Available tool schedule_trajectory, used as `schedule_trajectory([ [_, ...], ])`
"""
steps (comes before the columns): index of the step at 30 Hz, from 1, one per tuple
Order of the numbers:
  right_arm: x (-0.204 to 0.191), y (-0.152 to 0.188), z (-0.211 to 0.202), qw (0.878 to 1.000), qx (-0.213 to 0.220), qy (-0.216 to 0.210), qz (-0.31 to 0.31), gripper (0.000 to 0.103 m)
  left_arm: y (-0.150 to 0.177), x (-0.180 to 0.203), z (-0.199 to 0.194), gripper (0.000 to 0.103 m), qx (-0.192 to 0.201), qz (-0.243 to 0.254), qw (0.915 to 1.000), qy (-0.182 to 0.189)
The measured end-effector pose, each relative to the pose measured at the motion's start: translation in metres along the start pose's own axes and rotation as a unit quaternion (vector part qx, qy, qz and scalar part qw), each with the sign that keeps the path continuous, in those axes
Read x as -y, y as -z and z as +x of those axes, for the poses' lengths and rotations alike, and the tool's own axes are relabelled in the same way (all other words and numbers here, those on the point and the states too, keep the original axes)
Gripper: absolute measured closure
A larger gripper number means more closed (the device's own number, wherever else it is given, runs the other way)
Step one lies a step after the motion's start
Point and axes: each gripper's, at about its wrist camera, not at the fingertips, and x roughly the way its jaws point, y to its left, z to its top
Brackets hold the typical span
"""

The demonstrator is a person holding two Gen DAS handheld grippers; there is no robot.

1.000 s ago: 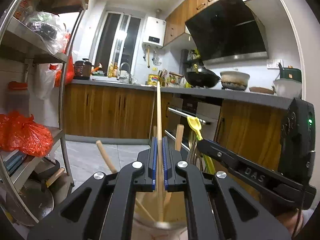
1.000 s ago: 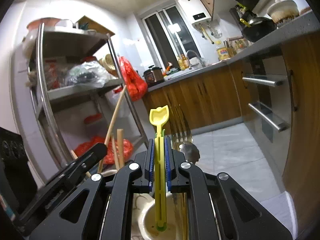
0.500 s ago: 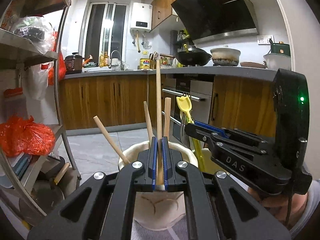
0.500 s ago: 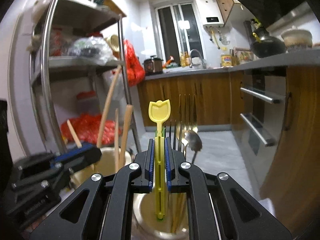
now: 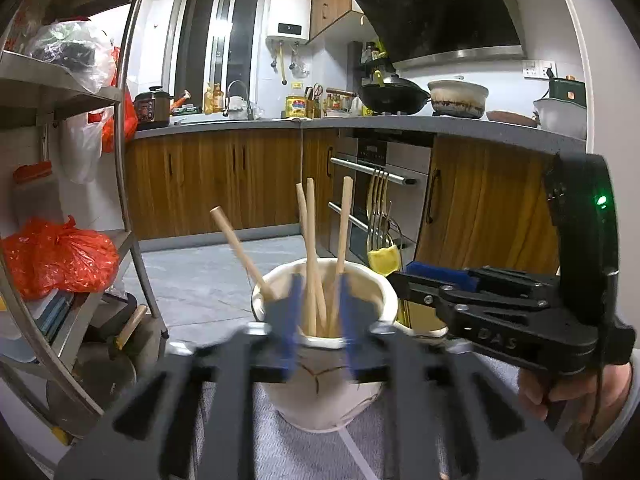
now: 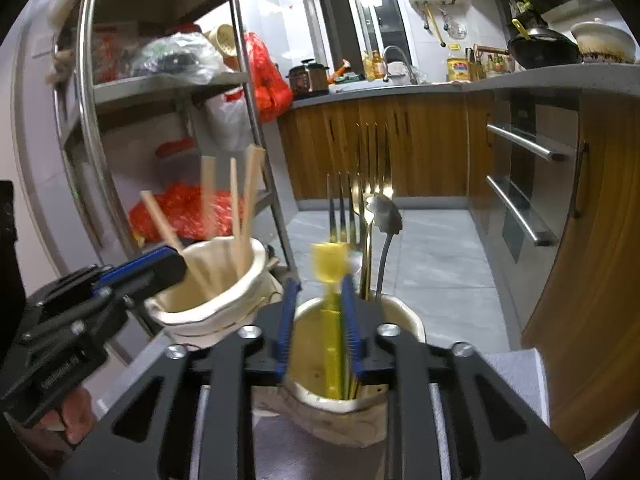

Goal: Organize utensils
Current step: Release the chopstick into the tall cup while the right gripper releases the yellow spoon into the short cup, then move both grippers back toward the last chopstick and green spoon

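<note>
Through my left wrist camera, my left gripper (image 5: 318, 312) hung over the cream ceramic pot (image 5: 324, 384), which stood on the grey cloth (image 5: 288, 452). Its blue-padded jaws were opening, blurred with the motion, and the wooden chopsticks (image 5: 310, 256) stood between them with a gap on each side, so the pads no longer pressed on them. One more wooden chopstick (image 5: 240, 248) leaned out over the pot's left rim. Just right of the pot my right gripper (image 5: 436, 276) reached in, and my hand (image 5: 576, 396) held its handle at the right edge. Beyond that gripper's tip, right of the pot, showed the yellow plastic spatula head (image 5: 383, 260) and the tall gold-coloured metal forks (image 5: 378, 216).

Through my right wrist camera, my right gripper (image 6: 320, 320) hung over the pale yellow ceramic cup (image 6: 400, 396), which stood just right of the cream ceramic pot (image 6: 216, 300). Its jaws were opening too; the yellow plastic spatula (image 6: 332, 344) stood upright in the cup between the pads, and I could not tell whether it grazed the right pad. The gold-coloured forks (image 6: 348, 216) and a grey metal spoon (image 6: 386, 216) stood at the back of the cup. My left gripper (image 6: 140, 268) reached toward the pot's left rim, where the chopsticks (image 6: 240, 208) stood.
</note>
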Motion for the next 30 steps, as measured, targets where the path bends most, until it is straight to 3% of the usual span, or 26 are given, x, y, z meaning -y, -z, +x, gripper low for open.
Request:
schedule_trajectory([
  [1,0.000,0.000,-0.005,1.000,0.002,-0.001,0.003,0.071,-0.001,0.000,-0.004,0.055,0.004,-0.004,1.0000,0.000],
  [3,0.001,0.001,-0.018,1.000,0.007,-0.001,0.014,0.068,-0.002,0.001,-0.013,0.054,0.012,-0.008,0.9999,0.003],
  [6,0.000,0.005,-0.040,1.000,0.011,0.007,0.024,0.048,0.000,0.005,-0.026,0.044,0.015,-0.008,0.9998,0.003],
  [8,0.000,0.008,-0.052,0.999,0.014,0.017,0.025,0.042,0.001,0.007,-0.034,0.039,0.015,-0.011,0.9998,0.000],
  [10,0.002,0.011,-0.063,0.999,0.014,0.031,0.033,0.024,0.003,0.008,-0.042,0.036,0.013,-0.012,0.9998,-0.001],
  [13,0.008,0.016,-0.081,0.998,0.019,0.044,0.047,0.009,0.007,0.009,-0.058,0.023,0.019,-0.012,0.9997,-0.007],
  [17,0.014,0.024,-0.102,0.996,0.032,0.047,0.072,0.006,0.013,0.009,-0.076,0.006,0.021,-0.016,0.9995,-0.017],
  [30,0.010,0.054,-0.112,0.997,0.020,0.060,0.052,0.005,0.045,0.020,-0.112,0.006,-0.025,-0.050,0.9978,-0.036],
])
